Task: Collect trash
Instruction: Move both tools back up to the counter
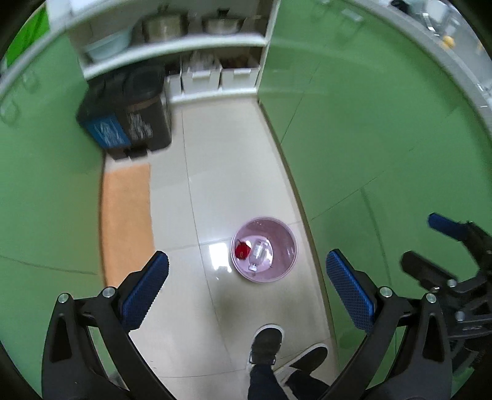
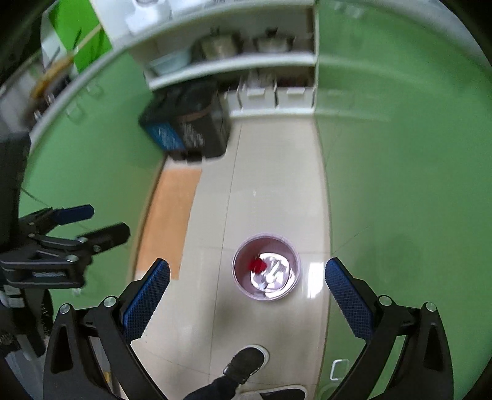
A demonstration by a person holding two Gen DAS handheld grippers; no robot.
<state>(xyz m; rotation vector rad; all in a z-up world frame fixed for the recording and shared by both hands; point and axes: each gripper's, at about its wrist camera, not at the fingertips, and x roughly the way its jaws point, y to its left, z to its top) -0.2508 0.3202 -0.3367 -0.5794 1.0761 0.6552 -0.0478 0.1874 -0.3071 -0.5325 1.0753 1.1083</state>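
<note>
- We hold the left tool (image 1: 246,289) high over the kitchen floor (image 1: 215,184), its blue pads (image 1: 144,289) spread wide with nothing between them.
- Our right tool (image 2: 247,295) hangs at the same height, its jaws likewise wide apart and empty; in the left wrist view it shows at the right edge (image 1: 442,246).
- The pink bin (image 1: 286,243) stands upright on the pale tiles, just beside the green cabinet fronts (image 1: 384,138) on the right.
- Inside the bin lie a clear plastic bottle (image 1: 259,250) and a red scrap (image 1: 242,250), side by side on the bottom.
- A black pedal bin (image 1: 132,114) with a blue label stands at the far end, by the white shelf (image 1: 172,46) holding metal pots (image 1: 163,26).
- An orange mat (image 1: 126,215) lies along the left cabinets.
- Our black shoes (image 1: 267,341) stand on the tiles, near the pink bin.
</note>
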